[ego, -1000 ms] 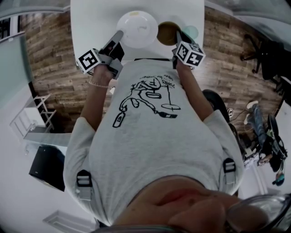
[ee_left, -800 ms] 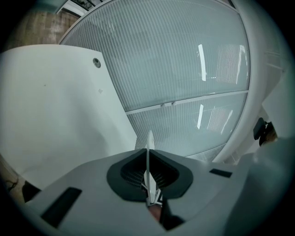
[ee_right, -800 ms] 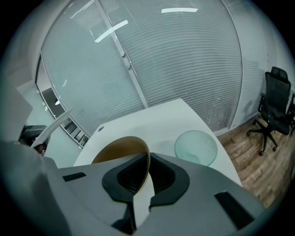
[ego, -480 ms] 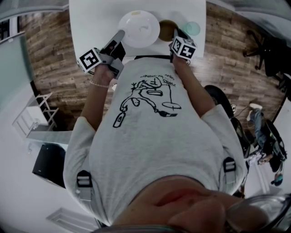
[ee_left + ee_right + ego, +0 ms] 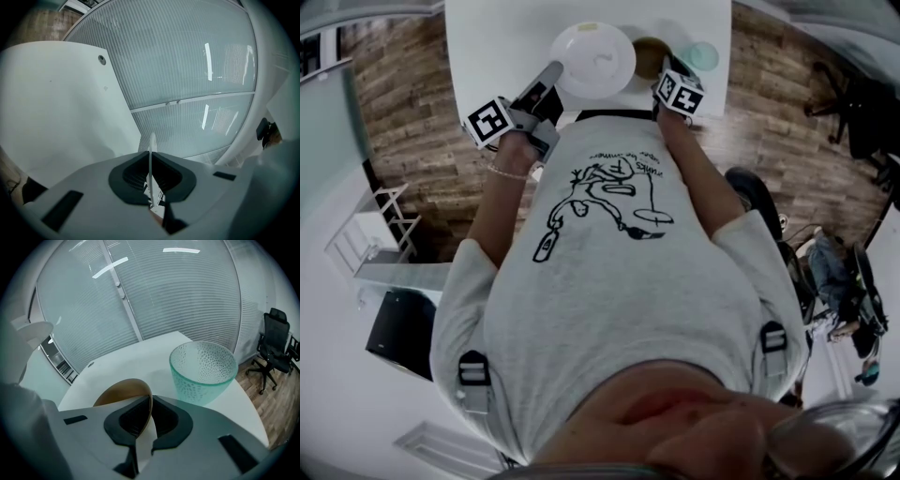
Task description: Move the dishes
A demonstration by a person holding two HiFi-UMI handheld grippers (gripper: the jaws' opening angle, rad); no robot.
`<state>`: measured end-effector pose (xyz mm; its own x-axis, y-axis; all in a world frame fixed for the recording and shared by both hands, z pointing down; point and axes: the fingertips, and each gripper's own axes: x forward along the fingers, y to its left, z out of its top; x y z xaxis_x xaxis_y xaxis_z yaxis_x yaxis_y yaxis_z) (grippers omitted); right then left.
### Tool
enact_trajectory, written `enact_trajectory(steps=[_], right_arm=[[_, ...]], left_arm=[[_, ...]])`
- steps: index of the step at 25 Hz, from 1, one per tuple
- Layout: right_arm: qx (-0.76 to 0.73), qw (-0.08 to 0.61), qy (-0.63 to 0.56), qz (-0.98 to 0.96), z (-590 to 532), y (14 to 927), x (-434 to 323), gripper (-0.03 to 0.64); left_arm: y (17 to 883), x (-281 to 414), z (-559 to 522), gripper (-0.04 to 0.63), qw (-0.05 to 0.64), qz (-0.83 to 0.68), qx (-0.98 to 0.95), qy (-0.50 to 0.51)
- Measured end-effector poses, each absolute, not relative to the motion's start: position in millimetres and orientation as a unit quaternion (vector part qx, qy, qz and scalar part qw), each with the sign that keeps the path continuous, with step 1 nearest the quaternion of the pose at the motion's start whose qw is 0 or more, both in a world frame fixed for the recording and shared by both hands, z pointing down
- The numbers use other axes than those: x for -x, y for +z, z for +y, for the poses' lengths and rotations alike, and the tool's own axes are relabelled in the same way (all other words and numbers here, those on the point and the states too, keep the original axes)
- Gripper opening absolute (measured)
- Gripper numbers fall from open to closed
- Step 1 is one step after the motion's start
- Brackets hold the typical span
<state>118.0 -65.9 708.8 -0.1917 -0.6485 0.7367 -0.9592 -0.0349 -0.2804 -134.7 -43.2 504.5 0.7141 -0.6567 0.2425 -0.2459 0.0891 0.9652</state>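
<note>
The left claw (image 5: 151, 157) is shut tight on the near edge of the white plate (image 5: 595, 58). The right claw (image 5: 151, 420) is shut tight on the near edge of the brown bowl (image 5: 123, 392). Both dishes are at the near end of the counter (image 5: 497, 47), the plate on the left and the bowl just beside it on the right. A green glass bowl (image 5: 202, 369) stands near the brown bowl, on its right. I cannot tell if the brown bowl sits on the counter.

I think the job now is moving both dishes at once. Squeeze both edges hard so nothing slips. Hold the plate flat, since it can tip from one edge. Go slow so the brown bowl does not bump the glass bowl. Let go only when a dish sits flat.
</note>
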Motion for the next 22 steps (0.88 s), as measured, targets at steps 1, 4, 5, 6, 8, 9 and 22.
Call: enact_trajectory(steps=[1,4,5,6,8,9,22], right_arm=[[-0.605,0.198,0.391,-0.664,-66.2,710.9,-118.6,0.041],[-0.608,0.2,0.39,-0.662,-68.1,716.9,-120.2,0.041],[-0.608,0.201,0.39,-0.661,-68.5,718.5,-121.0,0.041],[-0.609,0.201,0.388,-0.661,-68.9,719.6,-122.0,0.041],[-0.61,0.201,0.384,-0.664,-70.2,719.9,-123.2,0.041],[-0.61,0.201,0.381,-0.665,-70.9,719.3,-122.9,0.041],[-0.6,0.202,0.379,-0.675,-64.4,718.0,-117.3,0.114]], left_arm=[[505.2,134.7,-42.6,0.012,0.653,-0.344,-0.656,-0.156],[505.1,135.5,-42.9,0.012,0.655,-0.344,-0.654,-0.158],[504.4,135.5,-43.2,0.012,0.655,-0.344,-0.653,-0.16],[503.9,135.4,-43.5,0.012,0.656,-0.344,-0.653,-0.161],[503.6,135.2,-44.1,0.012,0.655,-0.344,-0.653,-0.161],[503.7,135.4,-44.4,0.012,0.654,-0.344,-0.654,-0.161],[505.6,135.2,-46.5,0.012,0.656,-0.342,-0.653,-0.163]])
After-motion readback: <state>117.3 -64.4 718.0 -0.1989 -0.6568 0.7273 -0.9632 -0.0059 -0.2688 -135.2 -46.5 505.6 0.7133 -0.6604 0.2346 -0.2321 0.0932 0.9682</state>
